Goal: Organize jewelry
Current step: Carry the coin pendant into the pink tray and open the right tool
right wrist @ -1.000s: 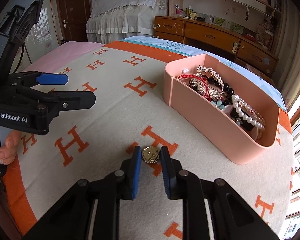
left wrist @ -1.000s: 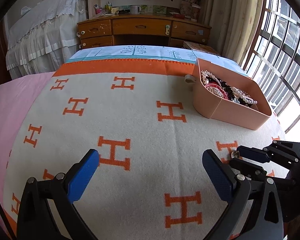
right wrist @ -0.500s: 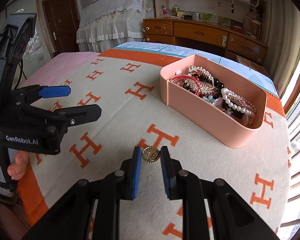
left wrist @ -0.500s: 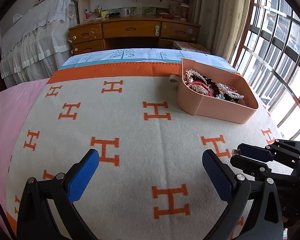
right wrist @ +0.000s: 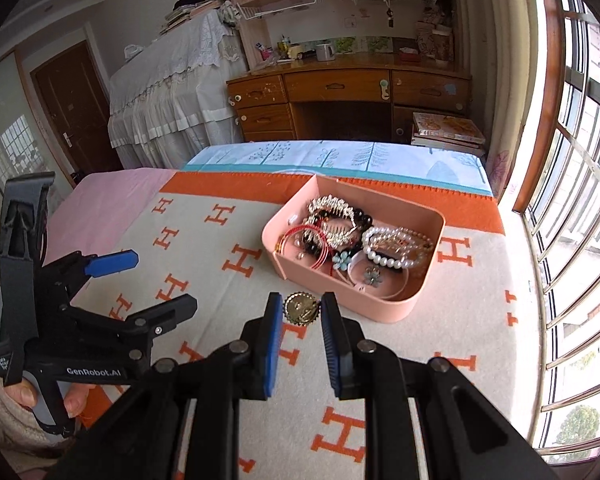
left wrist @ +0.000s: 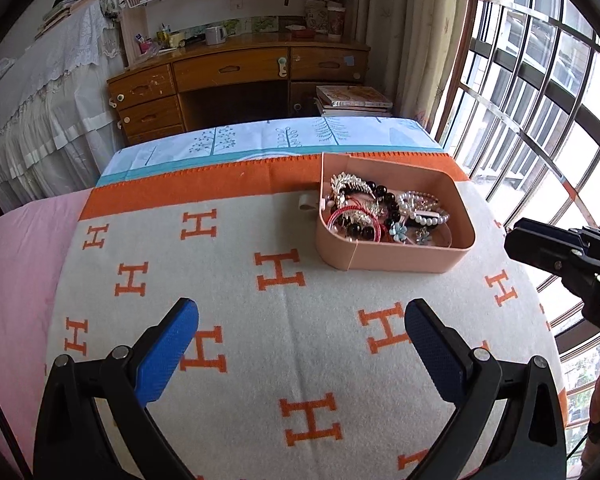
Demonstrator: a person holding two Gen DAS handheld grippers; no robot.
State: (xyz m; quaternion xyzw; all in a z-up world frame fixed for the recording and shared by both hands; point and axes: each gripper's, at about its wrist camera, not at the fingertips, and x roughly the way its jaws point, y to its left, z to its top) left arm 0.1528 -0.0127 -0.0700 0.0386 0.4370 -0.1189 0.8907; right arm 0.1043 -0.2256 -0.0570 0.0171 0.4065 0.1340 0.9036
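Note:
My right gripper (right wrist: 300, 310) is shut on a round gold brooch (right wrist: 300, 309), held in the air just in front of the pink box's near wall. The pink box (right wrist: 384, 311) sits on the blanket and holds several bracelets, bead strings and hair pieces. In the left wrist view the same pink box (left wrist: 396, 258) lies ahead and to the right, and my left gripper (left wrist: 300, 322) hangs open over the blanket with nothing between its blue pads. The right gripper's black tip (left wrist: 540, 246) shows at the right edge there.
A cream blanket with orange H marks (left wrist: 260, 320) covers the bed; pink sheet lies at the left. A wooden desk (left wrist: 240, 76) and stacked books (left wrist: 352, 100) stand beyond the bed's far end. Barred windows (left wrist: 540, 120) run along the right. A hand (right wrist: 24, 396) holds the left gripper (right wrist: 132, 280).
Both grippers have risen above the blanket and rolled, so the box looks farther and more from above. The right gripper lifted the gold brooch off the blanket, still clamped.

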